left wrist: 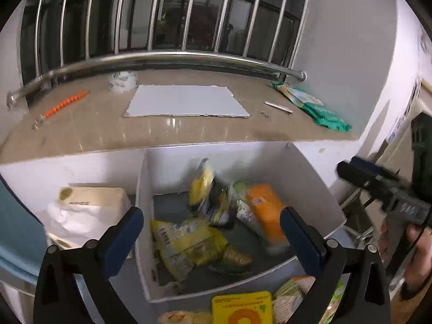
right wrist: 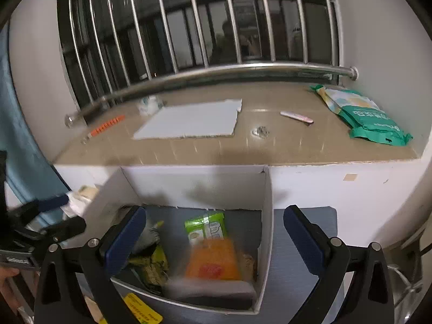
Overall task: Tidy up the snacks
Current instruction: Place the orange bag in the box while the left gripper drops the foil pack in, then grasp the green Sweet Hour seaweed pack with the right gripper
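Note:
A white cardboard box (left wrist: pixel 302 170) holds several snack packets: an orange packet (left wrist: pixel 266 210), a yellow-green packet (left wrist: pixel 189 245) and a yellow one (left wrist: pixel 201 183). The box (right wrist: pixel 266 216) also shows in the right wrist view, with the orange packet (right wrist: pixel 213 259) and a green packet (right wrist: pixel 206 225). My left gripper (left wrist: pixel 212 232) is open and empty above the box. My right gripper (right wrist: pixel 214 232) is open and empty above the box; it shows at the right in the left wrist view (left wrist: pixel 378 186). More snacks, among them a yellow packet (left wrist: pixel 241 309), lie in front of the box.
A tan window ledge (left wrist: pixel 94 127) behind the box carries a white board (left wrist: pixel 186 101), a green packet (left wrist: pixel 313 105), an orange beaded stick (left wrist: pixel 64 104) and a pen (left wrist: pixel 278 107). A steel rail (left wrist: pixel 162 59) guards the window. A white bag (left wrist: pixel 78 216) sits left of the box.

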`<state>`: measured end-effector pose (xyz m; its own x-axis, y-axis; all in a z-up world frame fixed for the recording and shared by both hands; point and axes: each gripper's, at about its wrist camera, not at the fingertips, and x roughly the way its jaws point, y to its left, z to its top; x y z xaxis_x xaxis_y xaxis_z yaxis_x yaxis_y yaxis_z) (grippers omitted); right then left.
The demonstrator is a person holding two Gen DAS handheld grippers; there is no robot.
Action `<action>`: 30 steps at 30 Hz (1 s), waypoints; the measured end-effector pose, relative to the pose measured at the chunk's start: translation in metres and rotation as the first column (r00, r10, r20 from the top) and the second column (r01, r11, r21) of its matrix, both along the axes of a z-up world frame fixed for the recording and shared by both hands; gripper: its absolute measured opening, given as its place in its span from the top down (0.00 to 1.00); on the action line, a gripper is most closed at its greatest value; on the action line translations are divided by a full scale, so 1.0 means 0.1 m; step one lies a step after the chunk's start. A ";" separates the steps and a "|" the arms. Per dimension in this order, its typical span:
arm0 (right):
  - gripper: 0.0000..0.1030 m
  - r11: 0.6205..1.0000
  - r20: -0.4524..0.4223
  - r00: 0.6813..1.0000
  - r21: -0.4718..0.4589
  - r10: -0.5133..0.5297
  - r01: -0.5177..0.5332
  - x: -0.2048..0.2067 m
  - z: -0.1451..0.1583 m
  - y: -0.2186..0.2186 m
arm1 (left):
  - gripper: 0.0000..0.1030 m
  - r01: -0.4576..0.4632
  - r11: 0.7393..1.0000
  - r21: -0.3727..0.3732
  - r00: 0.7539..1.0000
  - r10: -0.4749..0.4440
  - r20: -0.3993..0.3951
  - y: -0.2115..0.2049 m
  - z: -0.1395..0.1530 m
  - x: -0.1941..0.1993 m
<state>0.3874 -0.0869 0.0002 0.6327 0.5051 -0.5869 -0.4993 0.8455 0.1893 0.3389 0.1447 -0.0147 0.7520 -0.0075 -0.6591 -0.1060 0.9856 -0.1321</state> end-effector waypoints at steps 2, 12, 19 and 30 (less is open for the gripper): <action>0.00 1.000 0.014 1.000 -0.007 -0.004 0.004 -0.08 0.04 -0.08 | 0.00 0.007 0.999 0.046 1.000 -0.008 0.004 -0.06 0.03 -0.09; 0.00 0.998 0.140 0.988 -0.008 0.069 -0.068 -0.88 0.40 -0.35 | 0.00 0.070 0.988 0.137 0.991 -0.085 0.102 -0.49 0.45 -1.01; 0.00 0.989 0.161 0.979 0.054 0.129 -0.139 -1.71 0.32 -0.75 | 0.00 0.107 0.989 0.107 0.974 -0.126 0.188 -0.83 0.46 -2.04; 0.00 0.997 0.011 1.000 0.076 0.008 -0.009 -2.73 -0.56 -1.20 | 0.00 0.075 0.997 0.007 0.982 -0.075 0.171 -1.13 -0.20 -3.04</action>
<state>0.1145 -0.2071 -0.0559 0.6344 0.5531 -0.5400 -0.5084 0.8248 0.2475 0.0351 0.0314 -0.0351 0.8510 -0.0679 -0.5207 -0.0077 0.9899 -0.1416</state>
